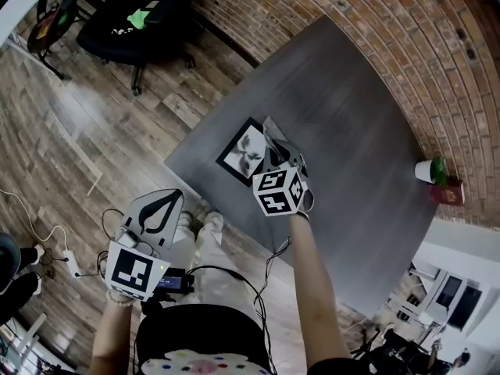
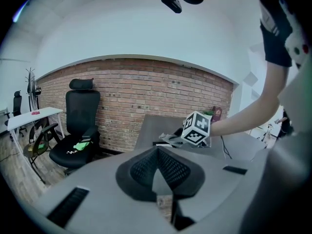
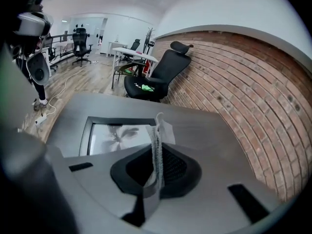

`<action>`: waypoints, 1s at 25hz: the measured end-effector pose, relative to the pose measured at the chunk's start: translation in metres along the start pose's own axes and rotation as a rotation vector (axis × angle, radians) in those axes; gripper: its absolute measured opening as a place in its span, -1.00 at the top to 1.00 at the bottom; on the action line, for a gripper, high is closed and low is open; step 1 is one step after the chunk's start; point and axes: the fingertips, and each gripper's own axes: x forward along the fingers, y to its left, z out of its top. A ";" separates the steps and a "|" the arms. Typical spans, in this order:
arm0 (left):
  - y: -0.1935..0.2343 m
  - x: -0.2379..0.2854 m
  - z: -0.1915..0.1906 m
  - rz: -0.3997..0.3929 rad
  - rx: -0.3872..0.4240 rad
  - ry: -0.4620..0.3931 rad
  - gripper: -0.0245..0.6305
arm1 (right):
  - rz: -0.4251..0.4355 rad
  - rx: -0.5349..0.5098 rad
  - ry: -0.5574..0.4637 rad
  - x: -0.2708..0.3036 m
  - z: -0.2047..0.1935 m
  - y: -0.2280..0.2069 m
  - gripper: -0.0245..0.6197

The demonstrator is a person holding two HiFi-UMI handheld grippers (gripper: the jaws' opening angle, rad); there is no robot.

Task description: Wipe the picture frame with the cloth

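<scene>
- Your right gripper (image 3: pixel 157 152) is clamped on the cloth (image 3: pixel 162 128), which pokes up between the jaws.
- It's over the far edge of the frame (image 1: pixel 239 155) (lying flat near the table (image 1: pixel 351 123) corner). I can't tell if the cloth touches it.
- Your left gripper (image 2: pixel 158 152) is closed on nothing, off the table over the floor (image 1: pixel 94 131).
</scene>
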 end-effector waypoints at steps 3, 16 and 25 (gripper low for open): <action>0.000 0.000 -0.004 0.001 -0.007 0.006 0.90 | 0.046 -0.011 0.018 0.008 -0.002 0.010 0.88; 0.002 0.003 -0.007 -0.003 -0.004 0.014 0.90 | 0.110 -0.097 0.022 0.021 0.008 0.024 0.88; 0.005 0.002 -0.008 0.003 -0.011 0.014 0.90 | 0.169 -0.176 -0.004 0.024 0.026 0.045 0.87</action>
